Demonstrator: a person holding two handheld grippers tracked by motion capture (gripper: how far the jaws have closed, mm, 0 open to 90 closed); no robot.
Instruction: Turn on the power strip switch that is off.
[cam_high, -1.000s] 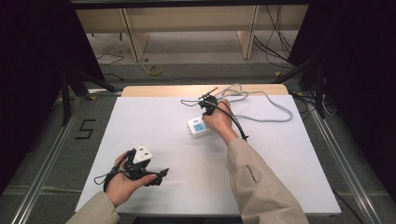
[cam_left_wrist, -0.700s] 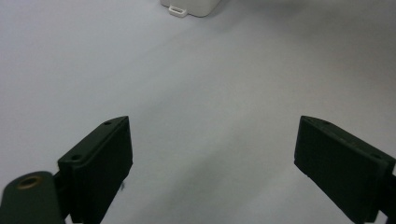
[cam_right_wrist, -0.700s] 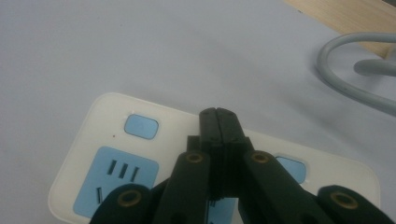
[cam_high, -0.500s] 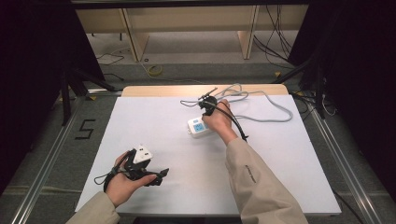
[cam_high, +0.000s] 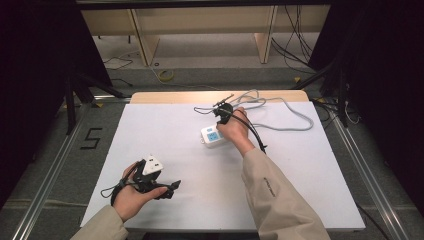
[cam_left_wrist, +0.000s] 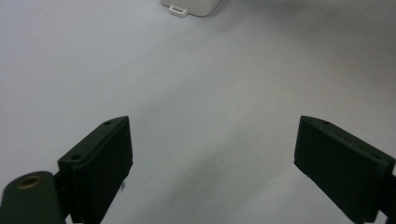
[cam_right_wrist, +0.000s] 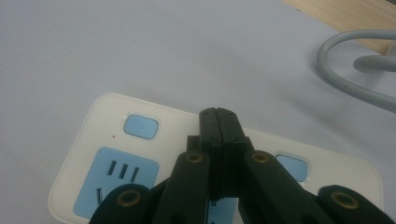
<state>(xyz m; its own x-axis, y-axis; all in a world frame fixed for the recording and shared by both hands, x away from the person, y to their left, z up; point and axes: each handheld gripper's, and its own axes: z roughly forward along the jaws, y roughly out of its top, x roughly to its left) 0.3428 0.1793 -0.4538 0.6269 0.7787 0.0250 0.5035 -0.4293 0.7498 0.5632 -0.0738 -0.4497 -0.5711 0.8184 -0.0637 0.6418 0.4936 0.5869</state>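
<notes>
My right hand-held gripper (cam_right_wrist: 219, 116) is clenched with nothing between its jaws, tips over the white blue-socketed plastic power strip (cam_right_wrist: 112, 140). My left hand-held gripper (cam_left_wrist: 212, 154) rests released above the white table (cam_high: 175, 125), well apart.

Table (cam_high: 165, 130) w/ white sheet over most of top, bare wood strip along far edge. White power strip (cam_high: 212, 136) w/ blue sockets lies flat on sheet, centre-right, toward far side. Its grey cable (cam_high: 295, 119) loops over sheet to right & onto wood strip at back.
</notes>
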